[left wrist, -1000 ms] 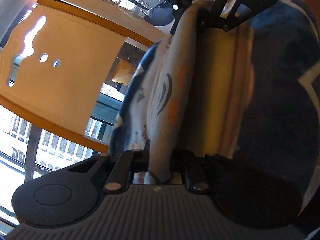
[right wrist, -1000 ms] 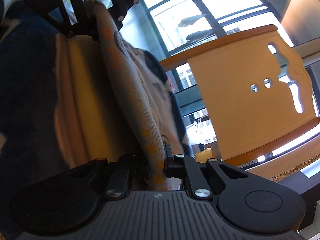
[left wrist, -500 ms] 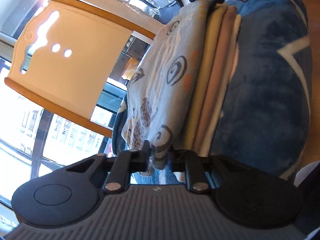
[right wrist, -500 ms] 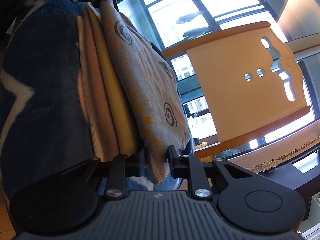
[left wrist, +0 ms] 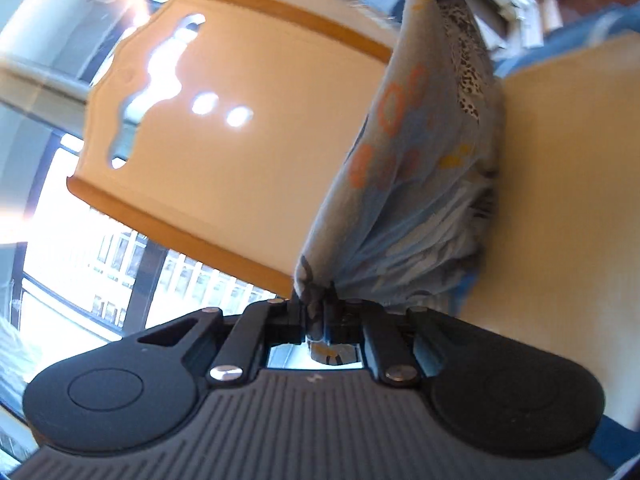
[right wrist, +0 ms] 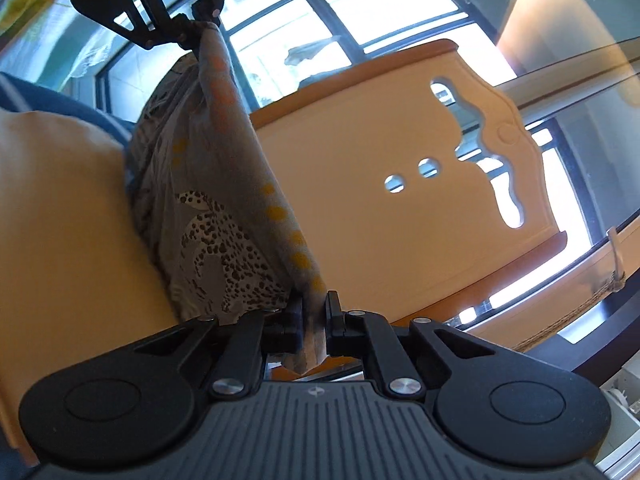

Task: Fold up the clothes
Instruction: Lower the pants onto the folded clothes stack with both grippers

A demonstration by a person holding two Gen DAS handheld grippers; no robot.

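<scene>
1. Left gripper (left wrist: 318, 316) is clamped on one end of the patterned garment (left wrist: 404, 184); right gripper (right wrist: 314, 318) pinches the other end.
2. Between them the garment's upper edge runs taut, its body sagging against a tan cushion (right wrist: 60, 220), near the wooden headboard (right wrist: 380, 208).
3. Risk: both bites look shallow, so pulling farther apart could slip a corner free and spoil the fold.

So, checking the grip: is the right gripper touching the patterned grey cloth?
Touching: the right wrist view shows the right gripper shut on the patterned grey cloth.
</scene>
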